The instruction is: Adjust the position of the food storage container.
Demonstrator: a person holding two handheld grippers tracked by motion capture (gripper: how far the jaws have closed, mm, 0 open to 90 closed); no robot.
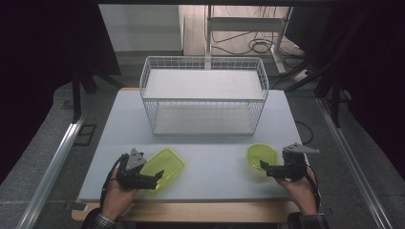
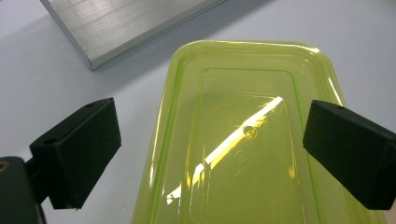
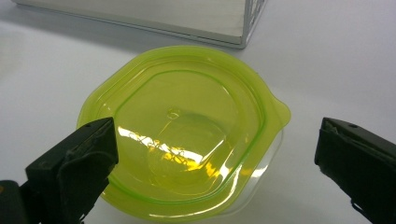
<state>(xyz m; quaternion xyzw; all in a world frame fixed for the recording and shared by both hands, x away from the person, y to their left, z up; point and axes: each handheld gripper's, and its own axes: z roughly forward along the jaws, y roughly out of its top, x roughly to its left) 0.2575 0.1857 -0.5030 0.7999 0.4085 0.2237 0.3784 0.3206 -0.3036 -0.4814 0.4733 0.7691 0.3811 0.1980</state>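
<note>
1. Both pairs of jaws stand wide apart, clamped on nothing.
2. Left gripper (image 1: 152, 177) hangs over the near end of the rectangular green tray (image 1: 165, 167), near the table's (image 1: 215, 162) front edge.
3. Right gripper (image 1: 265, 167) sits at the round green container's (image 1: 260, 155) near rim.
4. Bare tabletop lies between both containers; the wire basket (image 1: 204, 98) stands well behind.

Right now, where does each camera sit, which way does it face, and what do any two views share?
High view: above the person's side, facing forward and down on the table, wire basket, both hands.
Left gripper view: rides the left gripper, open jaws over the rectangular green lid.
Right gripper view: rides the right gripper, open jaws around the round green lid.
Shared: both lids also lie in the high view.
</note>
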